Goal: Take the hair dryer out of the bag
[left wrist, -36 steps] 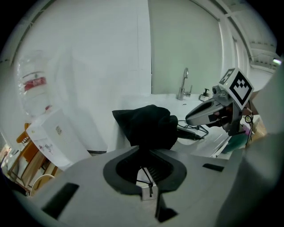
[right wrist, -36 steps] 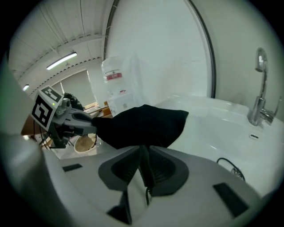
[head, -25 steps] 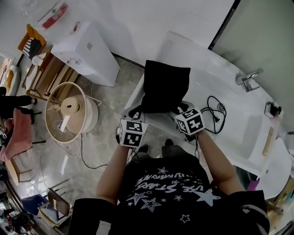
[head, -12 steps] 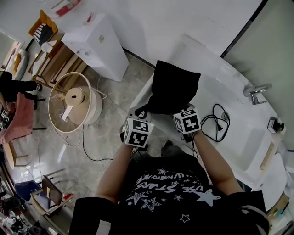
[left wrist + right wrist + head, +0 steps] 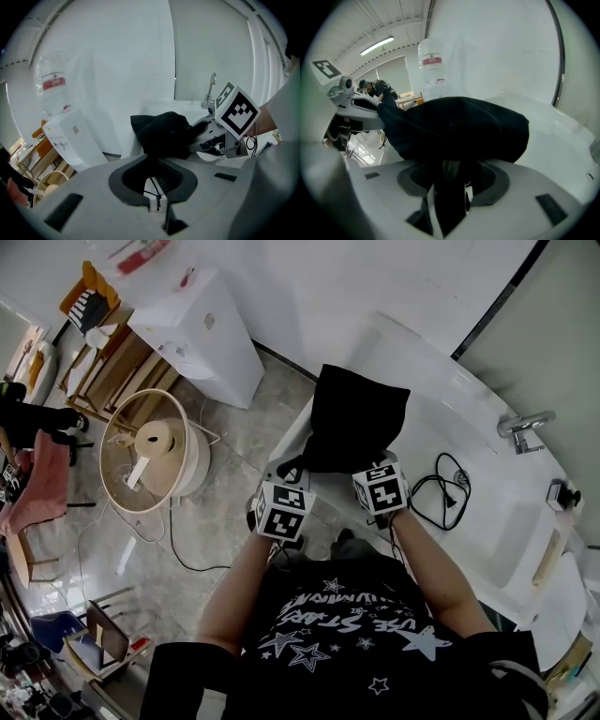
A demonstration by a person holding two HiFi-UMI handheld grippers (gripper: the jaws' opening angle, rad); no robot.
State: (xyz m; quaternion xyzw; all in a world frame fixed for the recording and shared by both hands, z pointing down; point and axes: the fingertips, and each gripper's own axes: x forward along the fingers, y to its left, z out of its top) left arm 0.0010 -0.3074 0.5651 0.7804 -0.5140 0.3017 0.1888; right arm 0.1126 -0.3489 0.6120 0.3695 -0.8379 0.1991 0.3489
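Black bag (image 5: 358, 418) lies on the white table (image 5: 487, 521) at its left end. Its lower part reaches the near edge, where both claws meet it. The bag looks bulged and closed. The hair dryer can't be seen in any view.

Left claw (image 5: 291, 470) is at the bag's near-left corner. In the left gripper view its jaws are all but together. They pinch the bag's edge, and a thin black cord (image 5: 157, 196) with a knot hangs in the narrow gap.

Right claw (image 5: 371, 465) is at the bag's near-right corner, just beside the left one. In the right gripper view its jaws stand wide and are closing. A fold of the bag's cloth hangs down between them. Can't tell whether the pads press it yet.

A black cable (image 5: 441, 488) lies coiled on the table right of the bag, near the right claw. A faucet (image 5: 523, 425) stands further right, toward the far edge.
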